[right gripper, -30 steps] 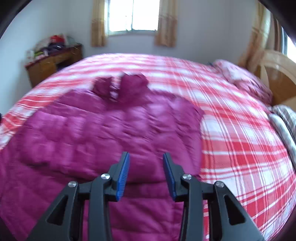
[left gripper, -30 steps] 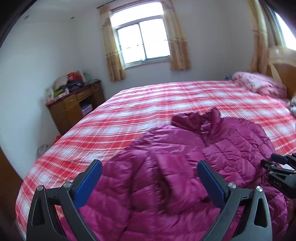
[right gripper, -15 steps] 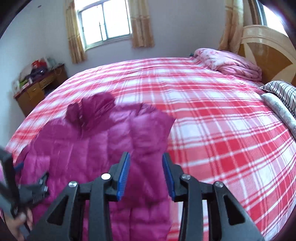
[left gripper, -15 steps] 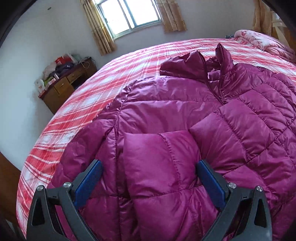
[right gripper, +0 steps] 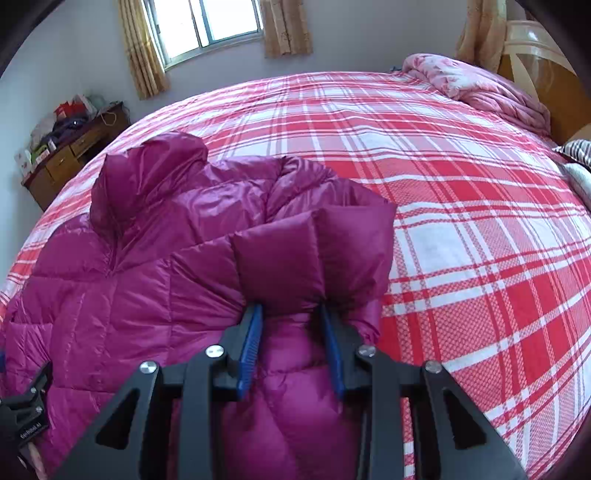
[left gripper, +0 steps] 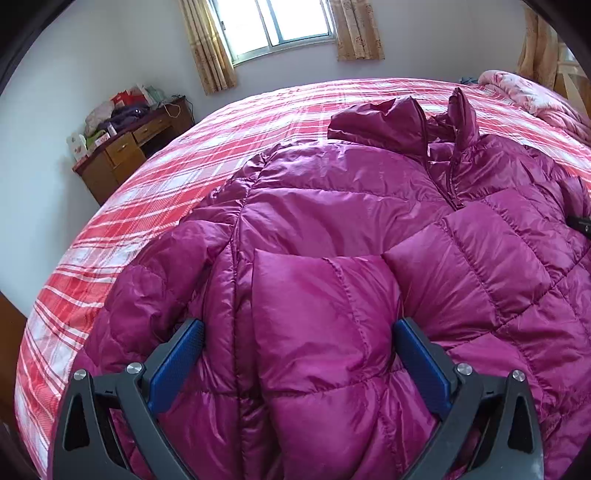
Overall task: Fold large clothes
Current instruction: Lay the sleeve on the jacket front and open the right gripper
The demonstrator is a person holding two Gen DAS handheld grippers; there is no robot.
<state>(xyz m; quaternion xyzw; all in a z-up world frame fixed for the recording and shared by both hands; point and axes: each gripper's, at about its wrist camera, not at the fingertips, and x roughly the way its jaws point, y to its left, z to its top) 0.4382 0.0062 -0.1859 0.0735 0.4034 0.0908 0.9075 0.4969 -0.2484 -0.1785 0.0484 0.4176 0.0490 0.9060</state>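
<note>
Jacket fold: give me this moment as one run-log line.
jacket: flat on bed | left gripper: open, straddling sleeve cuff | right gripper: closing, padded edge between fingers | fold: not yet done

Left wrist view: sitting just behind the left gripper [left gripper: 297, 334], looking forward and steeply down along its fingers, very near the magenta jacket [left gripper: 332, 229].
Left view facing: pointing across the plaid bed [left gripper: 155, 199] toward the window [left gripper: 291, 22] and the wooden desk [left gripper: 125, 155] in the far left corner.
Right wrist view: sitting just behind the right gripper [right gripper: 290, 317], also tilting steeply down, close over the jacket's [right gripper: 147, 266] right edge.
Right view facing: taking in the bed [right gripper: 461, 206], the window [right gripper: 210, 26], the desk [right gripper: 66, 158] and the pink quilt [right gripper: 480, 88] by the headboard.
Shared part: showing the same jacket, bed, window, desk and quilt [left gripper: 532, 96]; catching part of the left gripper [right gripper: 26, 413] at the right view's lower left edge.
</note>
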